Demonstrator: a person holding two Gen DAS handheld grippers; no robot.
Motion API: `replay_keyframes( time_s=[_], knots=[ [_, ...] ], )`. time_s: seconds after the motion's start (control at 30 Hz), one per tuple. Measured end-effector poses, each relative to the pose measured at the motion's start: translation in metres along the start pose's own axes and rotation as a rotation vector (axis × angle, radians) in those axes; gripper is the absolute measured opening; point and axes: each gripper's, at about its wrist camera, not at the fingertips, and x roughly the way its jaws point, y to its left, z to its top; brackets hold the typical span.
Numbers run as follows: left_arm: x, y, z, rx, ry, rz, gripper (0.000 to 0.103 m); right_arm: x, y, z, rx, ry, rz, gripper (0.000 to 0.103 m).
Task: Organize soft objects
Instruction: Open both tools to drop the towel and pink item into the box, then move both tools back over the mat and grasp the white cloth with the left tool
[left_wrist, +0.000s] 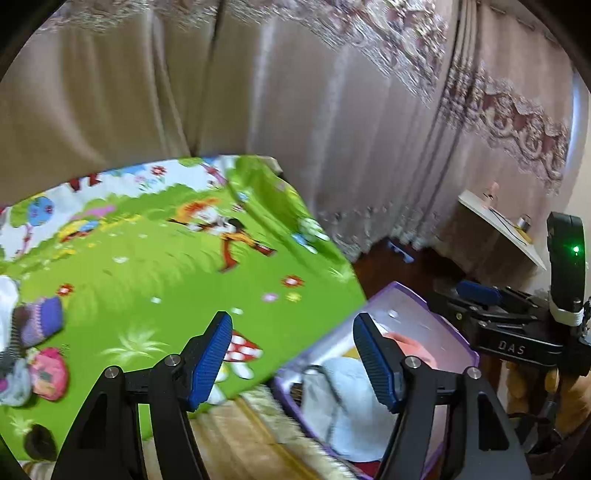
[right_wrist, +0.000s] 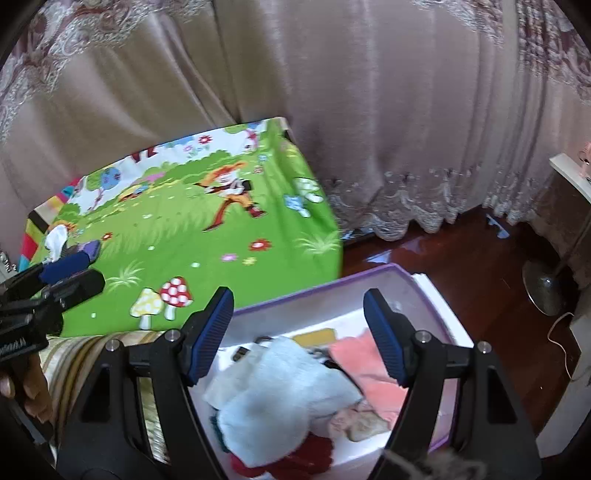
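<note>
A purple-rimmed white bin (right_wrist: 373, 275) sits on the floor beside a green cartoon play mat (right_wrist: 207, 236). It holds a fluffy white garment (right_wrist: 284, 391), a coral cloth (right_wrist: 369, 369) and a red piece (right_wrist: 295, 461). My right gripper (right_wrist: 297, 332) is open and empty above the bin. My left gripper (left_wrist: 291, 354) is open and empty over the mat's edge and the bin (left_wrist: 417, 295). Loose socks (left_wrist: 33, 332) and a pink soft item (left_wrist: 48, 373) lie on the mat at the left. The right gripper shows in the left wrist view (left_wrist: 476, 291).
Long beige curtains (right_wrist: 332, 92) hang behind the mat. Dark wooden floor (right_wrist: 461, 266) lies right of the bin, with a fan base (right_wrist: 546, 291) and a white-topped table (left_wrist: 498, 221). A striped rug (right_wrist: 74, 362) lies under the mat's near edge.
</note>
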Motion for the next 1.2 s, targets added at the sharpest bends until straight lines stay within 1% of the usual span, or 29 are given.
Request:
replay_keyframes(
  time_s=[0.1,0.17,0.23,0.37,0.4,0.53,0.57,0.67,0.77,0.87,0.97,1.1,1.2],
  knots=[
    [-0.008,0.022,0.002,0.006,-0.021,0.048,0.069,0.006,0.019,0.007,-0.010,0.008,0.037,0.076],
    [-0.011,0.039,0.003,-0.002,-0.018,0.082,0.069,0.009,0.029,0.011,-0.014,0.012,0.057,0.076],
    [-0.013,0.055,0.002,-0.018,-0.015,0.098,0.069,0.013,0.043,0.014,-0.030,0.020,0.072,0.077],
    [-0.019,0.096,0.000,-0.036,-0.013,0.194,0.069,0.019,0.073,0.018,-0.083,0.033,0.109,0.078],
    [-0.020,0.104,-0.001,-0.042,-0.012,0.209,0.069,0.020,0.081,0.018,-0.094,0.036,0.120,0.078],
    [-0.025,0.151,-0.004,-0.075,0.004,0.303,0.069,0.027,0.107,0.018,-0.124,0.052,0.151,0.078],
    [-0.025,0.168,-0.005,-0.084,0.019,0.336,0.069,0.029,0.112,0.018,-0.130,0.055,0.155,0.078],
    [-0.028,0.204,-0.008,-0.124,0.031,0.413,0.069,0.034,0.130,0.019,-0.155,0.065,0.171,0.078],
    [-0.037,0.243,-0.013,-0.187,0.033,0.490,0.079,0.040,0.148,0.020,-0.175,0.074,0.185,0.080],
    [-0.042,0.269,-0.019,-0.223,0.039,0.520,0.084,0.046,0.169,0.024,-0.188,0.083,0.202,0.081],
    [-0.044,0.284,-0.025,-0.245,0.048,0.562,0.085,0.050,0.190,0.029,-0.207,0.084,0.220,0.083],
    [-0.040,0.306,-0.036,-0.275,0.082,0.592,0.086,0.058,0.226,0.034,-0.249,0.085,0.249,0.086],
    [-0.036,0.317,-0.043,-0.297,0.107,0.600,0.086,0.067,0.257,0.037,-0.276,0.088,0.285,0.087]
  ],
)
